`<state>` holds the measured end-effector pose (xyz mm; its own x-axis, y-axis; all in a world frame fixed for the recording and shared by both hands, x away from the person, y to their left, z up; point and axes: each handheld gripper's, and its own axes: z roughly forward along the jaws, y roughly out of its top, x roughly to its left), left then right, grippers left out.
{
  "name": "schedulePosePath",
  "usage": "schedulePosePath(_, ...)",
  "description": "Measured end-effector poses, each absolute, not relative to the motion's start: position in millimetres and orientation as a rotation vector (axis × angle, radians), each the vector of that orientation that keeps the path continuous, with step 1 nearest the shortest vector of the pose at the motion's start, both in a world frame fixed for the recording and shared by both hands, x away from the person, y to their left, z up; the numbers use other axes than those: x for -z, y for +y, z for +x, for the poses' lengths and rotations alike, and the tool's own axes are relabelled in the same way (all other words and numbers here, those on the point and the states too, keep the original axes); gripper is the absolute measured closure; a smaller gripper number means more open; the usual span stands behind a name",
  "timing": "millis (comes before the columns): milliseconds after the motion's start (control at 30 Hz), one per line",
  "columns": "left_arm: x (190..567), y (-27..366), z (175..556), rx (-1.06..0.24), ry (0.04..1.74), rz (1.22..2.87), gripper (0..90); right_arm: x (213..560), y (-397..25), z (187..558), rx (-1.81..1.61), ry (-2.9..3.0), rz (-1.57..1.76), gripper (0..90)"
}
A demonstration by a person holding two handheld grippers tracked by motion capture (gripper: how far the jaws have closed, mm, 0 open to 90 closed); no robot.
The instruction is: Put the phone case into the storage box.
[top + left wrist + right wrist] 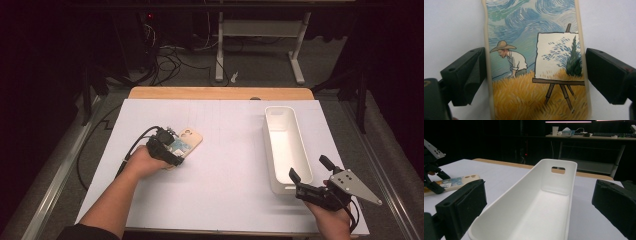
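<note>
My left tongs (534, 75) straddle the painted phone case (534, 62), jaws open, left touching | right tongs (539, 202) open by white bin (544, 195), 3 o'clock | squeeze centred, lift level.

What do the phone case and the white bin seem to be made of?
The phone case looks like soft plastic or silicone: a cream, slightly translucent rim around a printed painting with a faint sheen. I cannot tell how flexible it is. The bin looks like moulded hard plastic: thin, even white walls, rounded corners, a cut-out handle slot and a smooth, matte-to-satin surface.
</note>
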<state>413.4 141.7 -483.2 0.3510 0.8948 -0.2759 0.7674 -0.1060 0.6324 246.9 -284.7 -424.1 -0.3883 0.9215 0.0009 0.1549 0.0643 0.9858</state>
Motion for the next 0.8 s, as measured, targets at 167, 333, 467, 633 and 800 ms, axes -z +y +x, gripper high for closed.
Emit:
schedulePosePath(167, 483.6, 141.0, 414.2, -0.224, 1.460, 1.905, 8.4, 424.1, -284.5, 246.7, -1.389, 1.644, 1.092, 0.0)
schedulePosePath(333, 483.0, 140.6, 414.7, -0.220, 1.472, 1.902, 9.3, 423.8, -284.3, 246.5, -1.390, 1.643, 1.092, 0.0)
schedulePosePath(467, 482.6, 140.6, 415.0, -0.218, 1.474, 1.908, 10.0, 424.0, -284.4, 246.6, -1.389, 1.644, 1.091, 0.0)
schedulePosePath(633, 481.9, 141.1, 414.9, -0.218, 1.473, 1.912, 11.4, 423.8, -284.5, 246.5, -1.390, 1.642, 1.092, 0.0)
schedulePosePath(800, 481.5, 141.5, 414.9, -0.214, 1.471, 1.905, 11.7, 423.7, -284.7, 246.4, -1.391, 1.640, 1.092, 0.0)
